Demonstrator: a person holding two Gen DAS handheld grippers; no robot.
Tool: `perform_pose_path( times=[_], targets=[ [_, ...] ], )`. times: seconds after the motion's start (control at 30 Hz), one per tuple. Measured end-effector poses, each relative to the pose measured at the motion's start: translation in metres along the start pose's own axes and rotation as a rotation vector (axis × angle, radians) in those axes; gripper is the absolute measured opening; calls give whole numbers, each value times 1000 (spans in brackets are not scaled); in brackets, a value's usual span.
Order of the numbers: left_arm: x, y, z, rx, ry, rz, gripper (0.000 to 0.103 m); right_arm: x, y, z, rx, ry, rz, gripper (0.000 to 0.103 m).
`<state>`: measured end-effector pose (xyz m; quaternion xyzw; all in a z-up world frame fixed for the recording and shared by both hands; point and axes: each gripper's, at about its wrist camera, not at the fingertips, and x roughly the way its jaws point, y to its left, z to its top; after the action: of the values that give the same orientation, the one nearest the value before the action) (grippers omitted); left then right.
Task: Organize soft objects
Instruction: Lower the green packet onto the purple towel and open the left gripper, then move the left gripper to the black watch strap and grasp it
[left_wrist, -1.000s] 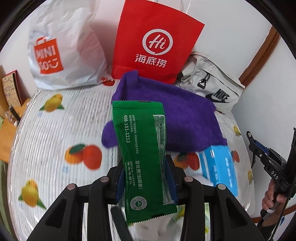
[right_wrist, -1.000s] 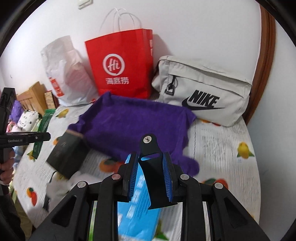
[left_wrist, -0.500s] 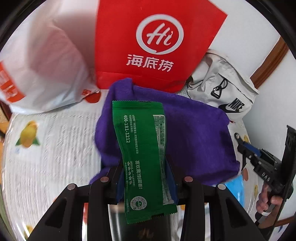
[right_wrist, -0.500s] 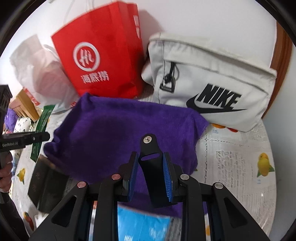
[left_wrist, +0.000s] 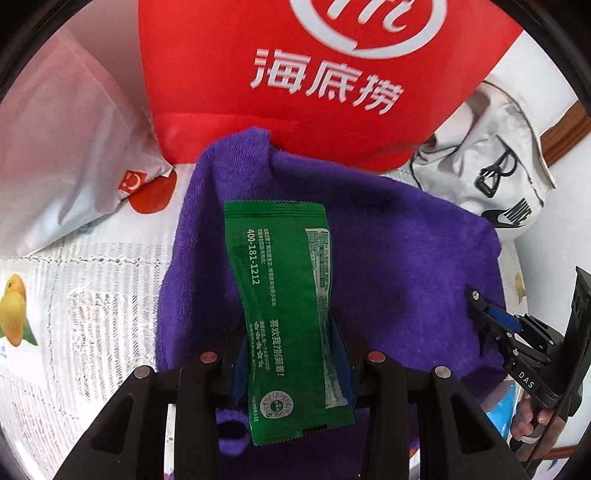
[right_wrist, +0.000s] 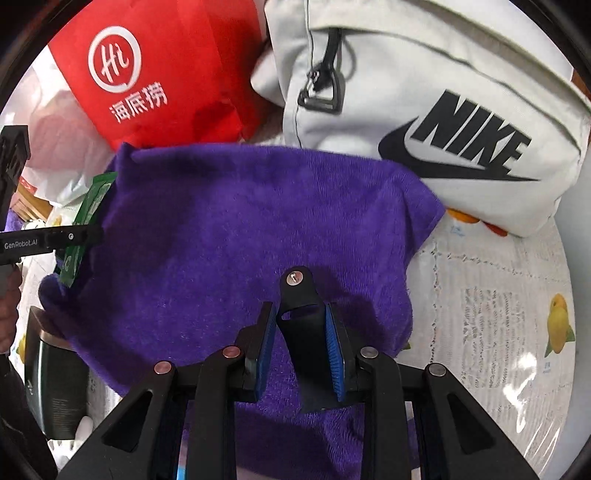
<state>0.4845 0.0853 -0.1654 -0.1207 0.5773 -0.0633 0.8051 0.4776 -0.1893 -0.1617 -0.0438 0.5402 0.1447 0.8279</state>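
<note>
My left gripper (left_wrist: 288, 350) is shut on a green snack packet (left_wrist: 284, 306) and holds it above a purple towel (left_wrist: 399, 266) spread on the table. In the right wrist view the towel (right_wrist: 229, 236) fills the middle, and the green packet (right_wrist: 86, 218) shows at its left edge in the left gripper (right_wrist: 74, 236). My right gripper (right_wrist: 301, 343) hovers over the towel's near part with a black piece (right_wrist: 306, 332) between its blue pads; whether it grips the piece I cannot tell. The right gripper shows at the right of the left wrist view (left_wrist: 517, 332).
A red paper bag (left_wrist: 314, 81) and a white plastic bag (left_wrist: 66, 147) stand behind the towel. A grey Nike bag (right_wrist: 443, 110) lies at the back right. A black pouch (right_wrist: 55, 387) lies at the towel's left. A blue packet (left_wrist: 502, 402) peeks from under the towel.
Both grippers have moved forward toward the back of the table. The green packet is now over the purple towel. The right gripper is now over the towel, past the blue packet.
</note>
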Motion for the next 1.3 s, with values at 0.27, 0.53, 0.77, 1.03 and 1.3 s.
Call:
perform_pose_path(
  times=[0.27,0.53,0.77,1.03,1.3],
  targets=[
    [11,-12,2,14,15,11,42,8,-3,4,1,25,18,49],
    [-7,-21,0,38,-14,69,59,-18,3,1,-1,-23,26,71],
    [-54,-38,-28,92,-91,209,63,-59,8,-10,37,-71,26,75],
    [-126,-51,-88,107,-252,135,63,-119,17,-46,86,-219,133,75],
    [-173,-53,-163,74,-318,133,63,-162,27,-107,39,-267,150,75]
  ],
)
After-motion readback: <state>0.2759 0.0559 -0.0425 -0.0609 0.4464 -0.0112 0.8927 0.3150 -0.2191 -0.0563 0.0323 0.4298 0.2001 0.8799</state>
